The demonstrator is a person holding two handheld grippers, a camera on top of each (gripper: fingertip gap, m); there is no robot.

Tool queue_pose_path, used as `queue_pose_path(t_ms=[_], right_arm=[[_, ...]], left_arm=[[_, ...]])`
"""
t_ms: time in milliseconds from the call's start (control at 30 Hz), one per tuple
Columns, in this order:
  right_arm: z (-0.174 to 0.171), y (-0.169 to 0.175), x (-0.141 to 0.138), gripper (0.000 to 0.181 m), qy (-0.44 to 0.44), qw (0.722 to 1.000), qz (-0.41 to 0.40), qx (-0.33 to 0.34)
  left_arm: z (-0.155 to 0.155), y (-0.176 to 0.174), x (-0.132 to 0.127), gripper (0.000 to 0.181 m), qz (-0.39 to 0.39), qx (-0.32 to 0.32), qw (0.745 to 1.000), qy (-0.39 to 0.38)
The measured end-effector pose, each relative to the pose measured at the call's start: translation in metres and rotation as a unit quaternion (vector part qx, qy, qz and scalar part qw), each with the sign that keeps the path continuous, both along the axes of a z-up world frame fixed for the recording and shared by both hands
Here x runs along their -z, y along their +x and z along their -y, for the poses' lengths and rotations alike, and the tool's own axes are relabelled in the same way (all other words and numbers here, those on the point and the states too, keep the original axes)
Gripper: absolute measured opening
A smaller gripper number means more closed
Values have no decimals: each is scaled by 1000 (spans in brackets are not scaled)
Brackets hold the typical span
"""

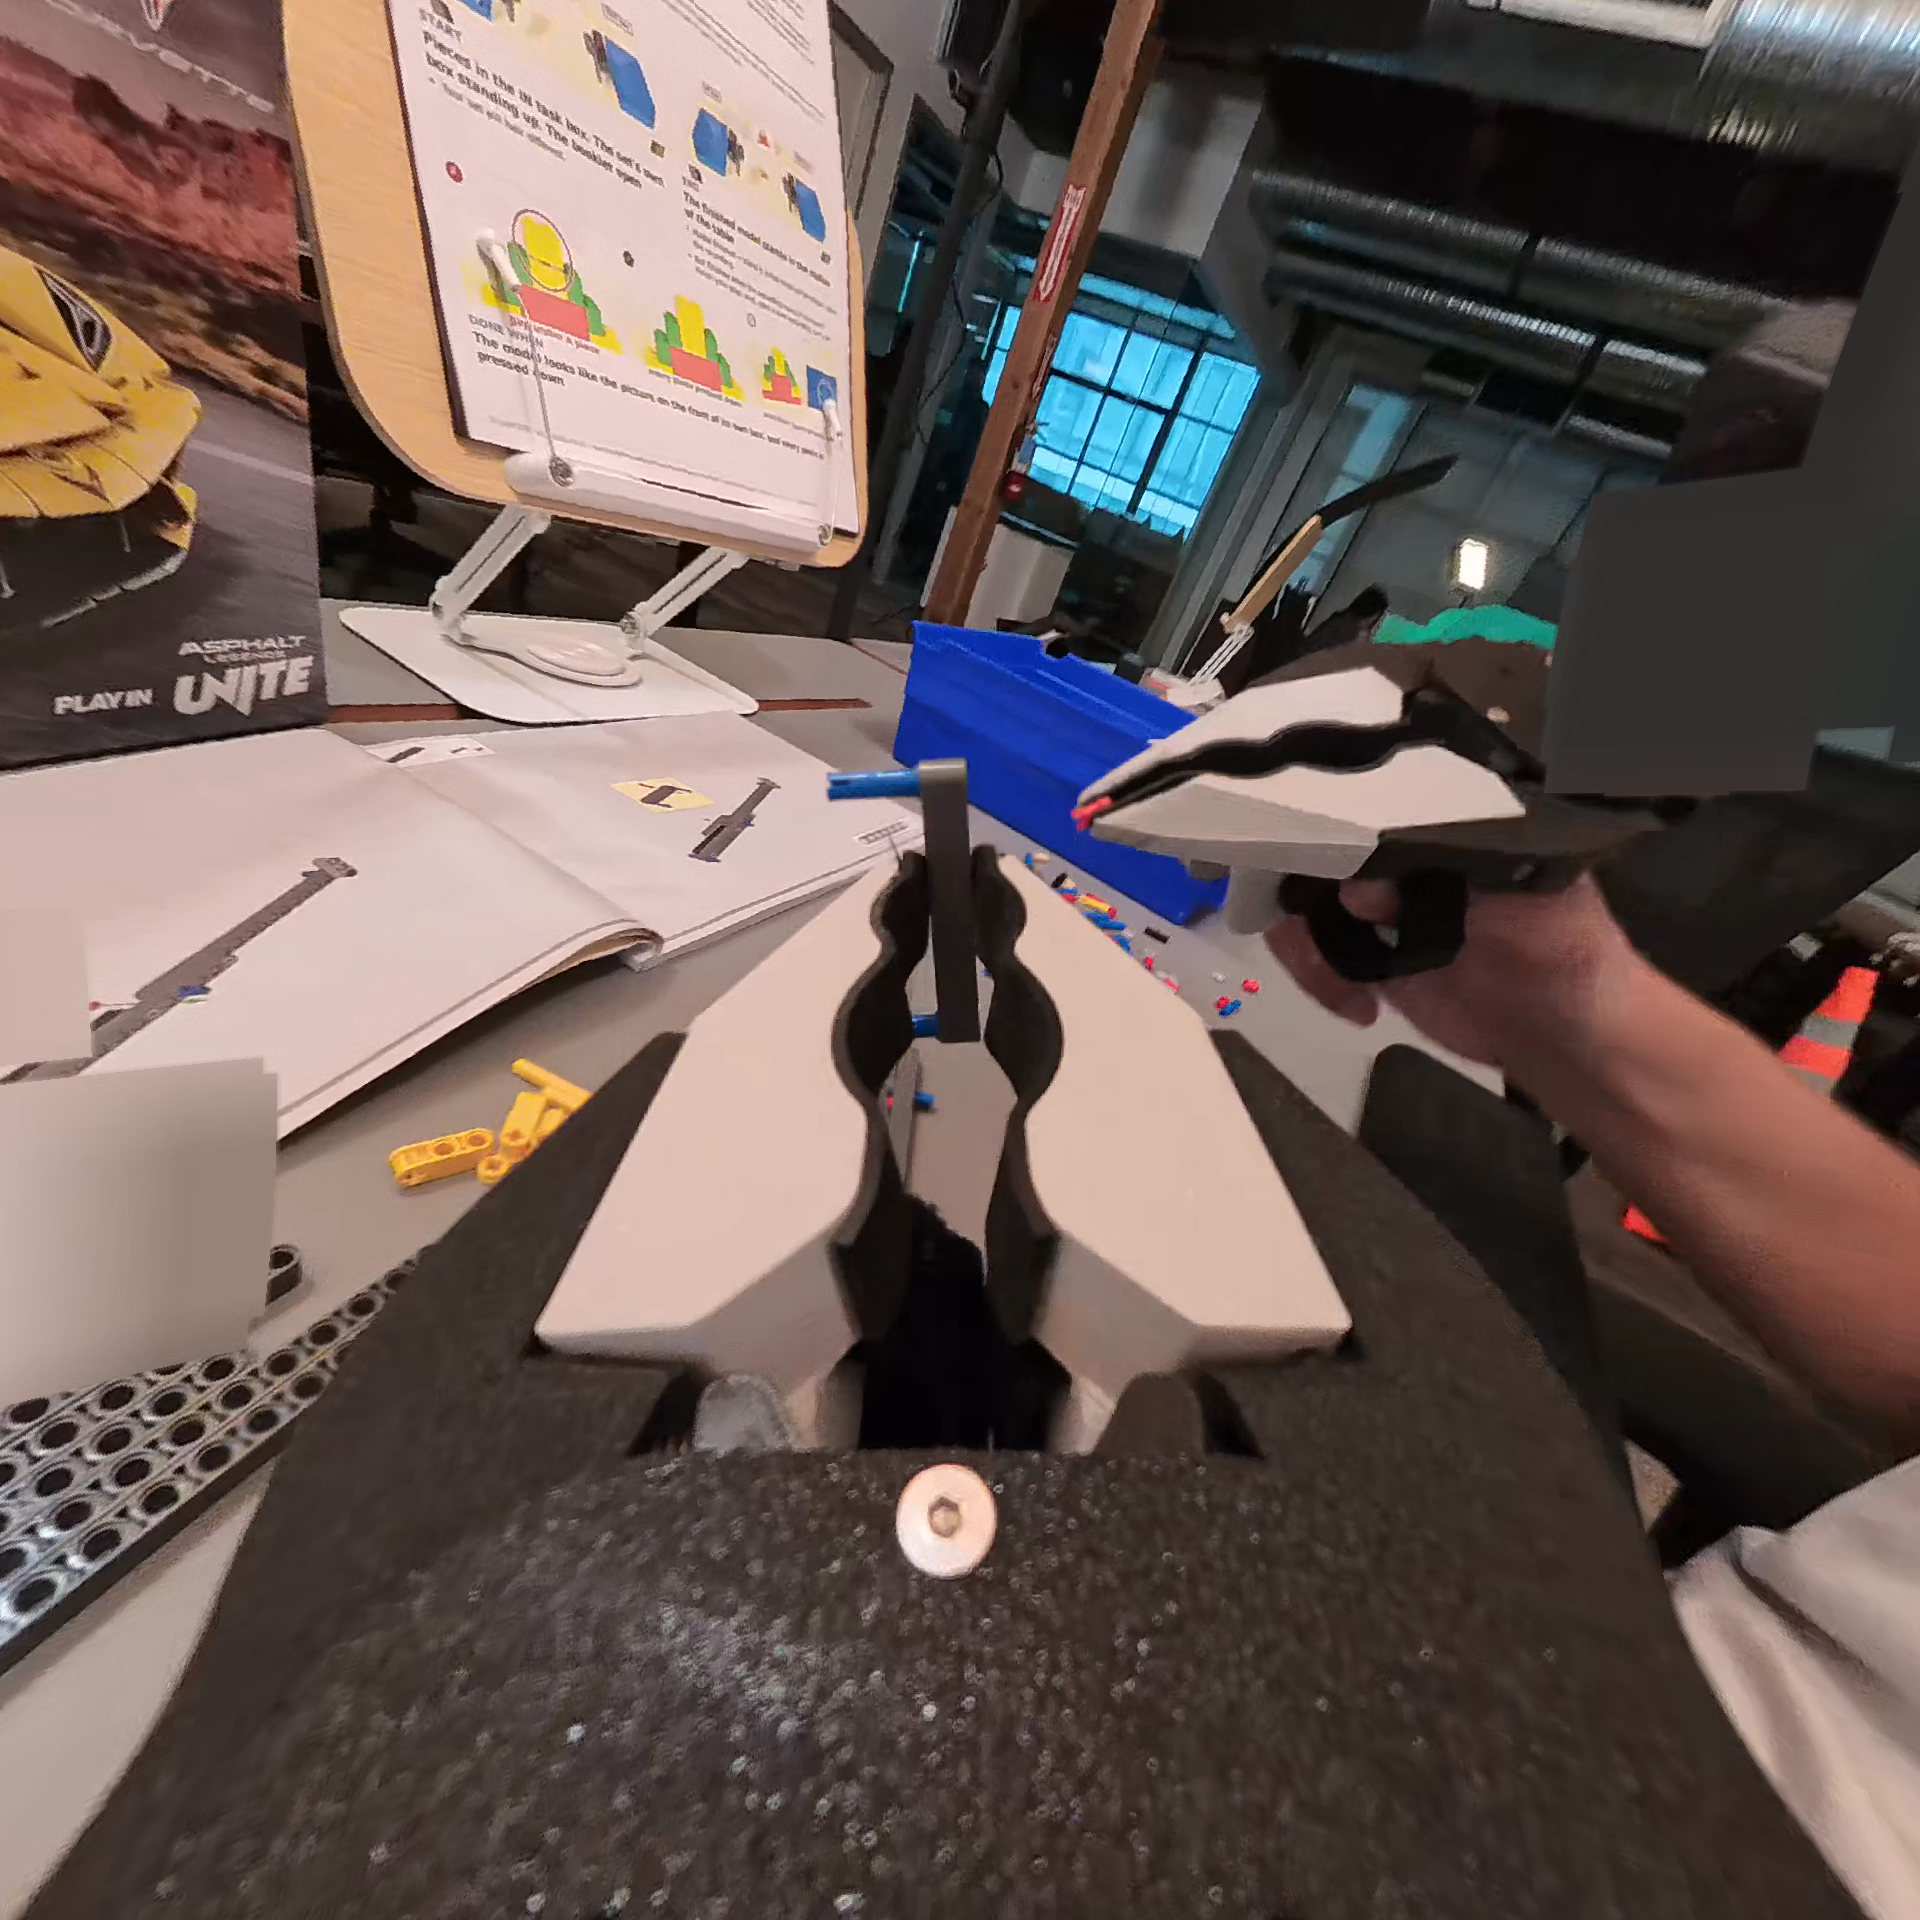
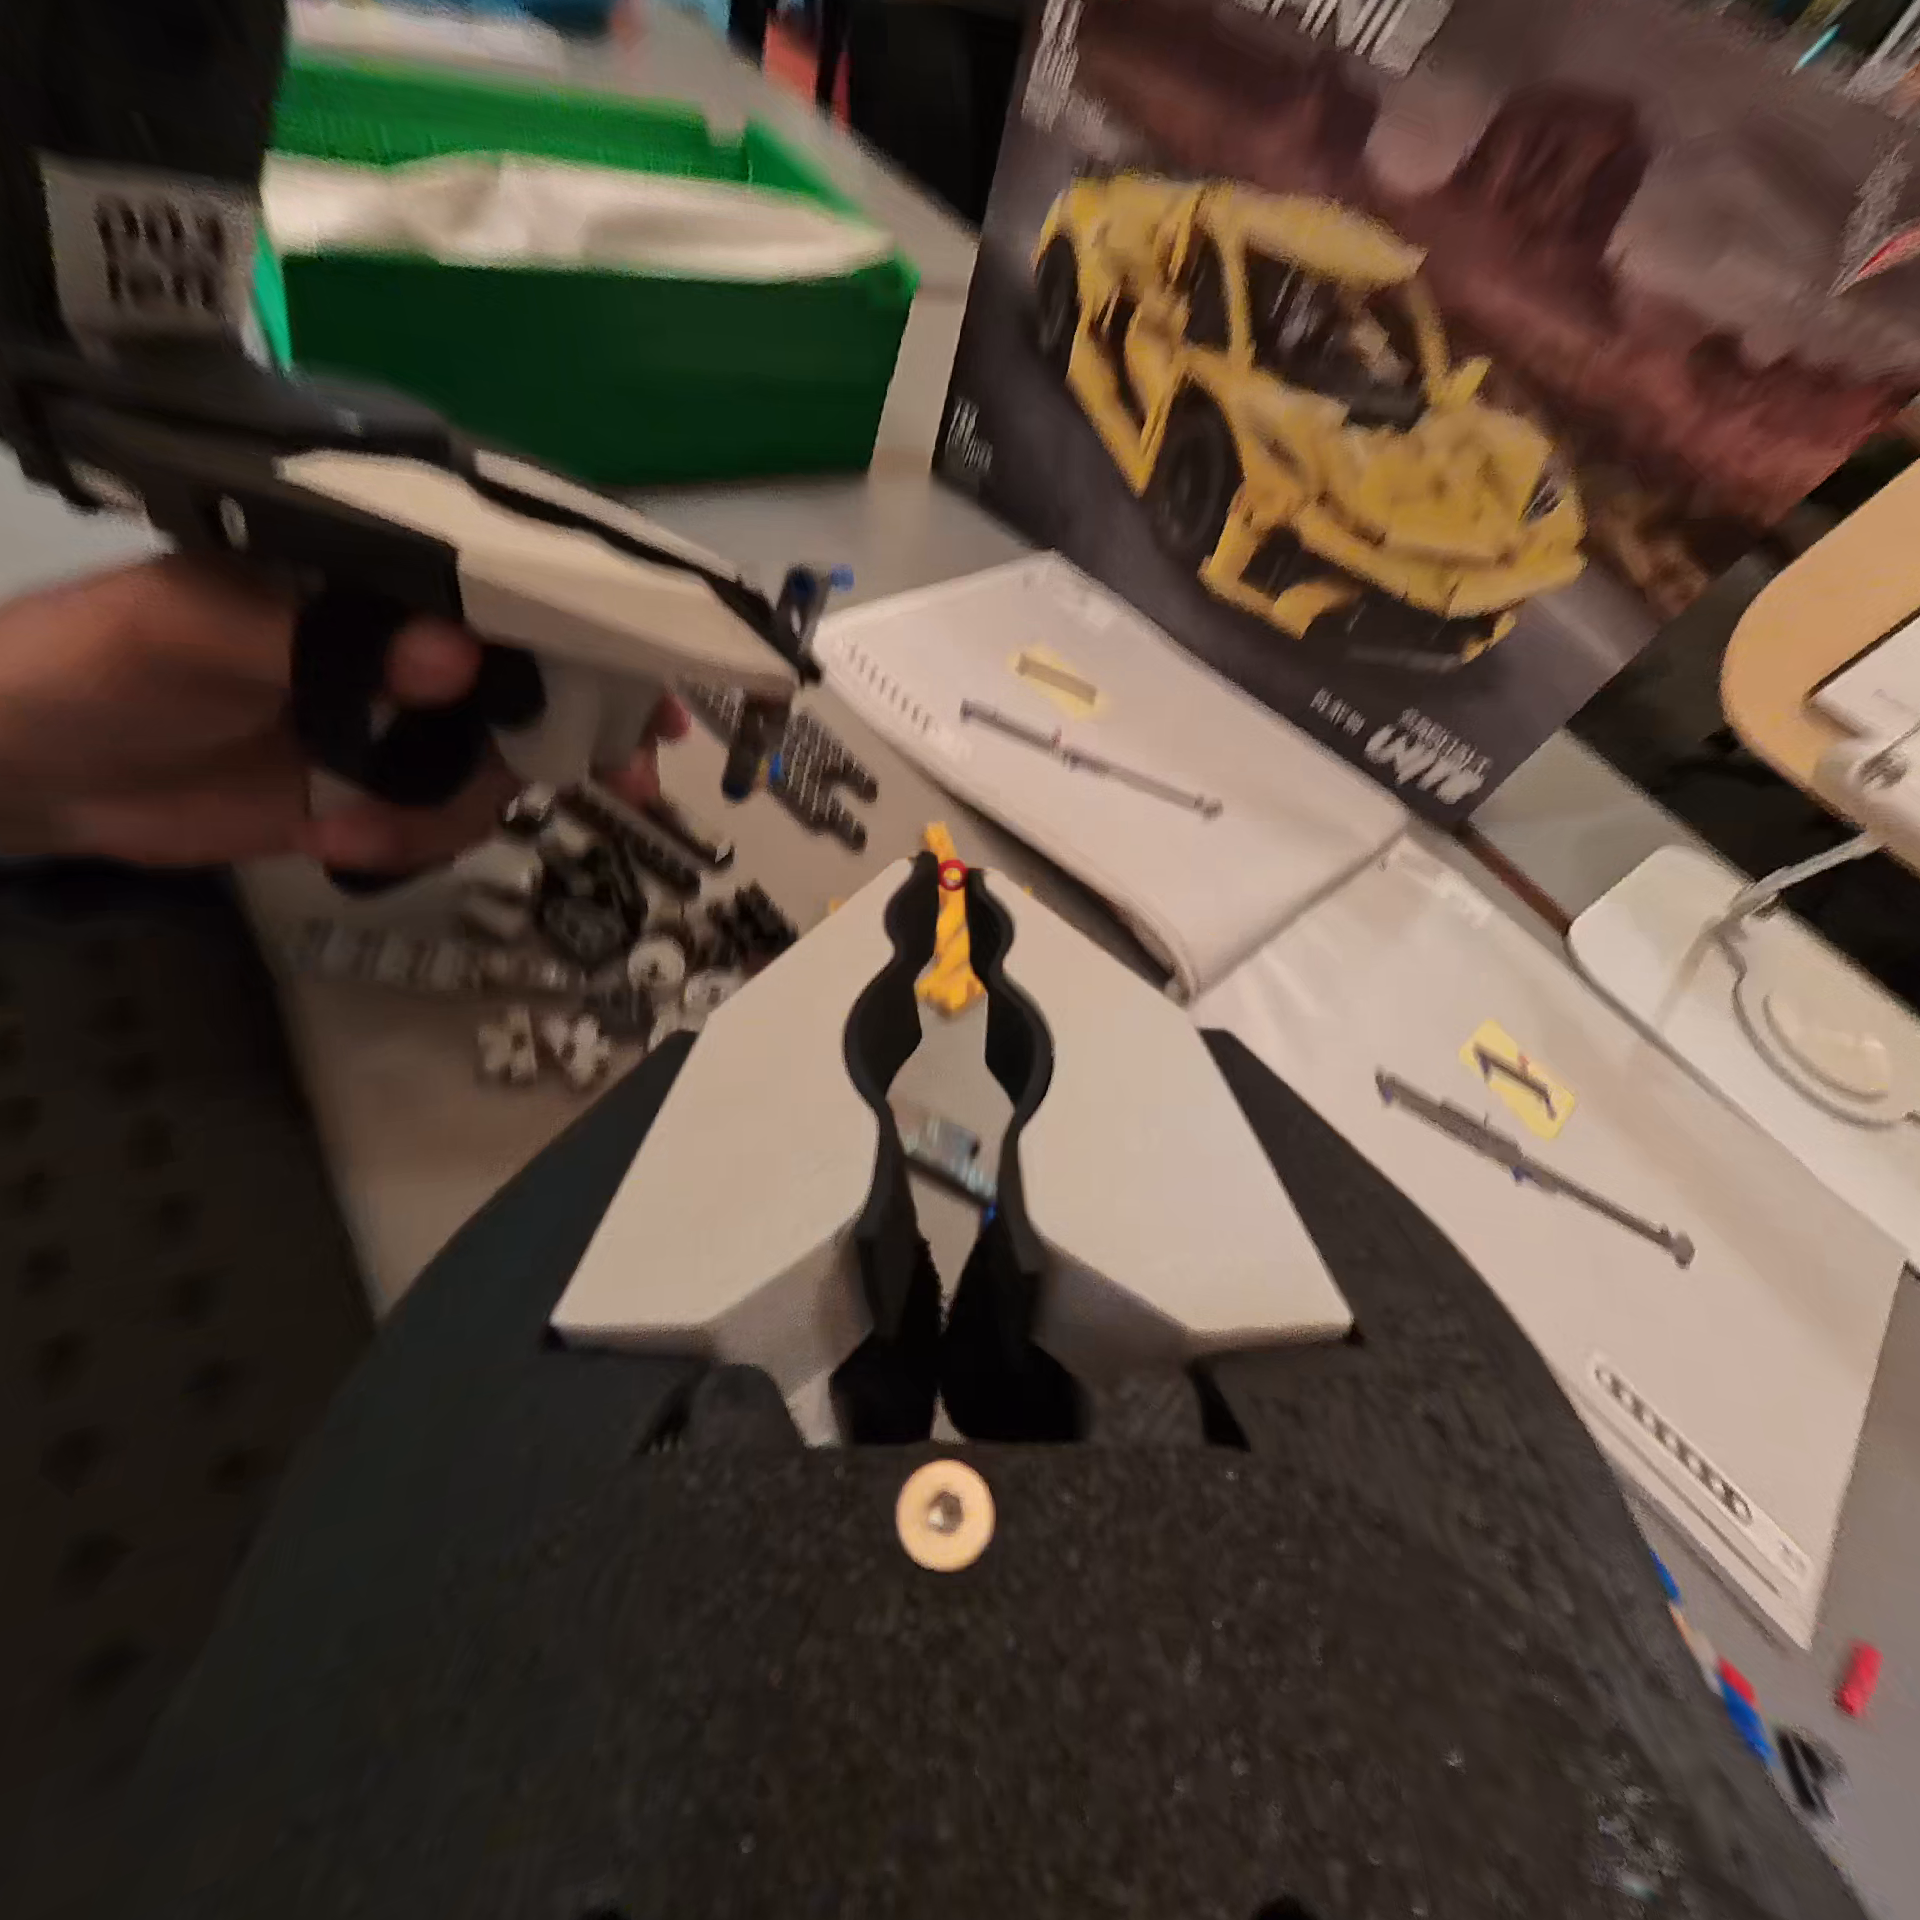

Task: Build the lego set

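Note:
My left gripper [image 1: 948,868] is shut on a dark grey beam [image 1: 951,935] and holds it upright above the table. A blue pin [image 1: 868,784] sticks out to the left from the beam's top end. My right gripper [image 2: 951,878] is shut on a small red pin [image 2: 951,876] at its tips. In the left wrist view the right gripper [image 1: 1086,816] points left, its tips a short way right of the beam's top, apart from it. The left gripper also shows in the right wrist view [image 2: 800,634], blurred.
An open instruction booklet [image 1: 416,883] lies on the table, with the set's box [image 1: 135,364] and a document stand [image 1: 582,312] behind it. Yellow pieces [image 1: 488,1132], black holed beams [image 1: 125,1434], a blue bin [image 1: 1018,748], a green bin [image 2: 582,343], a pile of black pieces [image 2: 623,914]. The tips of one gripper are about 6 cm away from the tips of the other.

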State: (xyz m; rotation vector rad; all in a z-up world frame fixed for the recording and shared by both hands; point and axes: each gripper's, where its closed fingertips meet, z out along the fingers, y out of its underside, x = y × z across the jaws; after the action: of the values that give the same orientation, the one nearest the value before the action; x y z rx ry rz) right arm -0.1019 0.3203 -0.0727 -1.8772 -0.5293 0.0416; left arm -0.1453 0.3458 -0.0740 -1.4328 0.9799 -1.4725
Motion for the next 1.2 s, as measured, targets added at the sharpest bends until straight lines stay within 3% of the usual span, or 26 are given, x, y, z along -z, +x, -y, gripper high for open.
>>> queue_pose_path(t_ms=[133, 267, 400, 467, 567, 700, 867, 1200], right_arm=[[-18, 20, -20, 4, 94, 994, 12, 61], [-45, 95, -27, 5, 98, 987, 56, 117], [-73, 158, -6, 5, 55, 990, -28, 126], [-71, 169, 5, 5, 66, 987, -63, 136], [-60, 159, 20, 5, 54, 988, -73, 124], [-62, 124, -3, 5, 83, 988, -101, 84], [-62, 107, -2, 4, 68, 990, -95, 80], [-64, 94, 1, 4, 67, 993, -70, 67]], left_arm=[[-7, 12, -8, 6, 3, -5, 1000, -9], [-30, 53, -13, 6, -52, -18, 996, -72], [-73, 107, -8, 6, -82, -72, 993, -54], [-84, 123, 0, 6, -78, -93, 991, -50], [-75, 136, 7, 6, -52, -70, 993, -75], [-54, 143, 15, 7, -59, -20, 995, -81], [-45, 141, 18, 6, -70, -27, 997, -35], [-37, 142, 17, 6, -66, -18, 997, -34]])
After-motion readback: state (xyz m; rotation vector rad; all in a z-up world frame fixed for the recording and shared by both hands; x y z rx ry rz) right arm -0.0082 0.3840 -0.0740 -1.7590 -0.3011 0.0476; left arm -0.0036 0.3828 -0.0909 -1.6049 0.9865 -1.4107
